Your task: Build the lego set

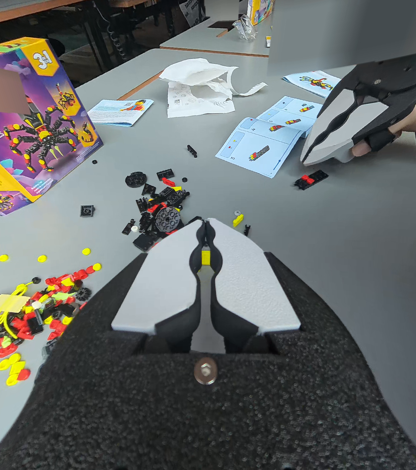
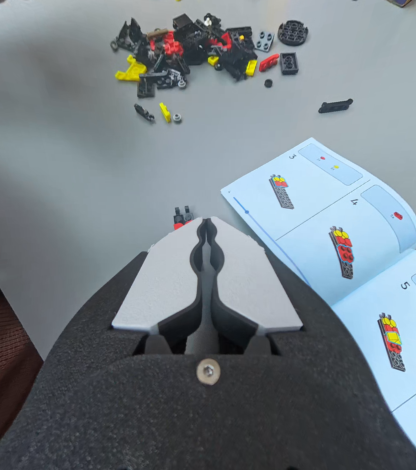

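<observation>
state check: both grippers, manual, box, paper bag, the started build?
left gripper: shut on yellow piece
right gripper: shut, nothing visible between fingers
instruction booklet: open, flat on table
lego box: upright, whether sealed cannot tell
white paper bag: torn open, crumpled
black plate assembly: partly built, red pieces on, lying free on table

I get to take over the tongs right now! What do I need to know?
Left tongs: shut on a yellow brick, above the table next to the black pile.
Right tongs: shut, nothing visibly held, tips just over the little black plate with red bricks.
The open instruction booklet lies beside that build; a red and yellow pile sits on the left.
Done: only that small start.
Left: probably adding the yellow brick next, then nearly the whole set.
</observation>
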Action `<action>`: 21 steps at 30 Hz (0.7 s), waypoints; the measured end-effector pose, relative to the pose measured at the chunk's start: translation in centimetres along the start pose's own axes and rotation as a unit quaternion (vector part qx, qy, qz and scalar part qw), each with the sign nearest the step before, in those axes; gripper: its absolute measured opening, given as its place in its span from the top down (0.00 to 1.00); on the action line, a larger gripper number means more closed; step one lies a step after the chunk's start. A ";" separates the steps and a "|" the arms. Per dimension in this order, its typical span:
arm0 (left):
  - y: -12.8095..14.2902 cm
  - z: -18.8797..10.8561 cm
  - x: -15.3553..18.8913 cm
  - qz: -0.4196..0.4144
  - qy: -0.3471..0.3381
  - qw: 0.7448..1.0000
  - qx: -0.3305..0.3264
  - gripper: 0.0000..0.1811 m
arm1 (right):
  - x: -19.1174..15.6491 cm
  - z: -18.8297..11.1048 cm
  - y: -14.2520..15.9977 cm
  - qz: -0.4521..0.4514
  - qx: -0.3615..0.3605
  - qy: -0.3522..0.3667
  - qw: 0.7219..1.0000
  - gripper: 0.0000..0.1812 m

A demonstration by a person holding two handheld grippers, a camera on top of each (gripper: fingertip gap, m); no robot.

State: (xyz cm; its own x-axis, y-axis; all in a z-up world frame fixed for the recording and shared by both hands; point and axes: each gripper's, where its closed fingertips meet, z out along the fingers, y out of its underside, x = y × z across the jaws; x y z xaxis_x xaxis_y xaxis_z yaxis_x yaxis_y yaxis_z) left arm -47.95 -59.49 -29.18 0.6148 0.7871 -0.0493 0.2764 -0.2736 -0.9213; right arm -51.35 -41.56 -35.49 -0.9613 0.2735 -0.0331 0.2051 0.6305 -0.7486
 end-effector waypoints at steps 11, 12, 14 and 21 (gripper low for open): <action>2.2 -4.3 -7.5 0.062 -0.078 0.995 0.030 0.94 | -1.3 4.2 -7.5 -0.064 0.039 -0.006 0.997 0.93; 2.5 -4.3 -7.9 0.074 -0.071 0.994 0.031 0.93 | -1.2 4.8 -8.2 -0.074 0.037 -0.004 0.997 0.94; 3.2 -4.7 -9.1 0.084 -0.071 0.994 0.025 0.90 | -0.4 5.6 -9.7 -0.086 0.037 0.006 0.996 0.95; 5.6 -9.2 -16.2 0.062 -0.154 0.986 -0.031 0.93 | 2.1 7.3 -13.4 -0.082 0.052 0.024 0.995 0.95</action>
State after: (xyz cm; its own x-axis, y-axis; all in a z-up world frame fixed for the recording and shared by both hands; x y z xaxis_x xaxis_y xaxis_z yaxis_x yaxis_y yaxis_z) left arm -49.59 -78.86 -30.01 0.3957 0.8736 -0.2833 0.2643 -0.4038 -0.8758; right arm -57.48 -54.73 -30.42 -0.9700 0.2086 0.1245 0.0237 0.5913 -0.8061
